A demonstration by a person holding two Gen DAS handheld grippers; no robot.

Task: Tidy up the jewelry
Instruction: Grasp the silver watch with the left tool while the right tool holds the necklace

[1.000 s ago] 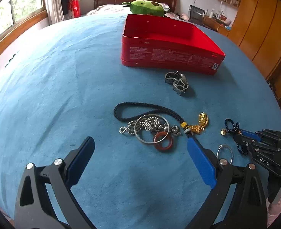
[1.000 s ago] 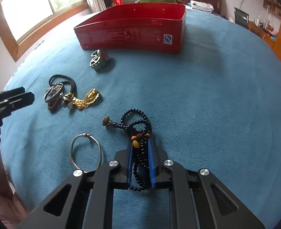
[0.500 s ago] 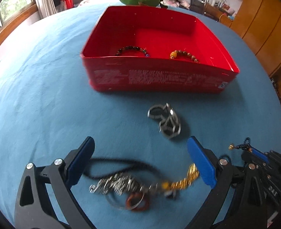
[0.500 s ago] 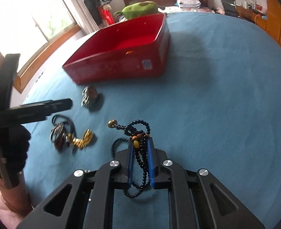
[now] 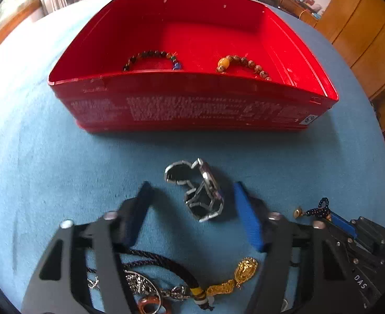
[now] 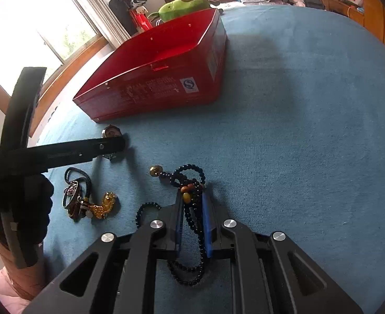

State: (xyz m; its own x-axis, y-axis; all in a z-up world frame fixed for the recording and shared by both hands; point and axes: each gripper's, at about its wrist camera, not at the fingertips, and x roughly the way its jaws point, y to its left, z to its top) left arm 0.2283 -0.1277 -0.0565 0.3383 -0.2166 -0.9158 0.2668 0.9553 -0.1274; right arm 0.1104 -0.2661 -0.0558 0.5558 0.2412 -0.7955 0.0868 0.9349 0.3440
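1. The tabletop (image 5: 48, 157) under you is covered in a napped blue cloth that gives little slip.
2. The red tin box (image 5: 192, 104), glossy and open-topped, sits just beyond your work; a dark bead bracelet (image 5: 150, 57) and a brown wooden-bead bracelet (image 5: 244, 64) already lie inside.
3. Your left gripper (image 5: 192, 209) has just been closing. Its blue fingers (image 5: 247, 222) stand apart either side of the metal link watch (image 5: 200, 191), not yet pressing it. Close fully, then lift it to the box.
4. Your right gripper (image 6: 192, 222) is clamped on the dark bead necklace (image 6: 189, 183), loops trailing. I judge it goes to the box next.
5. The corded gold pendant bundle (image 5: 218, 285) waits nearest you.
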